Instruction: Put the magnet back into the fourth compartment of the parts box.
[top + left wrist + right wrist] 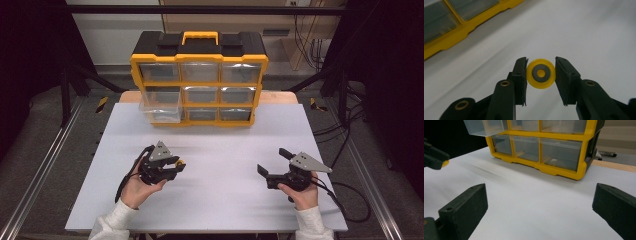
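From above, left claw (176, 165) sits low on the white bench (215, 205), near the person's edge, with a small yellow wheel (180, 163) pinched at its tip. Yellow drawer cabinet (199, 80) stands at the far edge. One clear drawer (160, 105), left column, middle row, is pulled out toward the person. That drawer lies ahead of the wheel and slightly to its left, with bare bench between. Right claw (272, 165) rests well off to the right and is farther from the open drawer; left hand is plainly the nearer one.

Left gripper view: the wheel (541, 73) is gripped between the two jaws, touching both pads on its rim. Its flat face with dark ring and yellow hub looks back at the camera, so its axle line runs along the claw. Cabinet base (461, 32) crosses the upper left corner, so the target lies ahead and left of the jaws.

Right gripper view: jaws stand wide apart, nothing between them; right claw (541, 202) is released. Cabinet (544, 150) is ahead, the open drawer (485, 127) at upper left, and the tip of the other claw (436, 157) at the left edge.

Judgement: the coming move is likely a carry forward and slightly left, to bring the wheel over the open drawer.
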Tool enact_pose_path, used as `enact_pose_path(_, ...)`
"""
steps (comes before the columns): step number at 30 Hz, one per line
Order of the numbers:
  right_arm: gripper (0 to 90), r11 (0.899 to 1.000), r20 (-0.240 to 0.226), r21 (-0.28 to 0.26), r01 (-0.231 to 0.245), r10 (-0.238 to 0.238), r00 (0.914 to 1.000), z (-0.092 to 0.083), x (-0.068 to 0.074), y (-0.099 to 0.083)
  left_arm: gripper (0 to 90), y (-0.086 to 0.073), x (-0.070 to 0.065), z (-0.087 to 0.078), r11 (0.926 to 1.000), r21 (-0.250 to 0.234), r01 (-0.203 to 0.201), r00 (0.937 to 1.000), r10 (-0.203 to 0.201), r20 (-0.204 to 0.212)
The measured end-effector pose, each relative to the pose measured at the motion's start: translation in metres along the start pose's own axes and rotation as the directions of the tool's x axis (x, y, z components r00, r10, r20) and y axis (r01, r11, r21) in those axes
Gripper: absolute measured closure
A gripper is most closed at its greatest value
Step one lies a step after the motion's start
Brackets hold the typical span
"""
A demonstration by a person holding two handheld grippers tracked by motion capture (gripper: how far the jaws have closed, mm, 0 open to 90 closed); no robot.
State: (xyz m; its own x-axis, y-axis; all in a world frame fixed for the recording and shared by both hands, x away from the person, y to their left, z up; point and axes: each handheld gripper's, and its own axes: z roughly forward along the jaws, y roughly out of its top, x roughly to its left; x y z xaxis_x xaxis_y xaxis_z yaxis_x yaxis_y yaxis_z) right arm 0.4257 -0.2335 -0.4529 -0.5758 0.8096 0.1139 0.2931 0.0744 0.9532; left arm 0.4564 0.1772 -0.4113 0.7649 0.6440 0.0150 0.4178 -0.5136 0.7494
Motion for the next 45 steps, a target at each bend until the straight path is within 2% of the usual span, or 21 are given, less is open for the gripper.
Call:
enact_pose_path(7,0.6,1.0,0.001,-0.002,0.0,0.0,1.0,0.0,0.0,0.0,62.9,0.01,0.009,-0.011,0.9993,-0.037,0.006,0.9999,-0.006,-0.012)
enact_pose_path(20,0.6,1.0,0.003,0.002,0.001,-0.001,1.0,0.001,0.0,0.0,62.9,0.036,0.017,-0.028,0.9971,-0.076,-0.012,0.9996,0.01,-0.026)
enact_pose_path(45,0.6,1.0,0.002,0.003,0.001,-0.001,1.0,0.001,0.0,0.0,62.9,0.078,0.037,-0.052,0.9943,-0.104,-0.025,0.9977,0.018,-0.065)
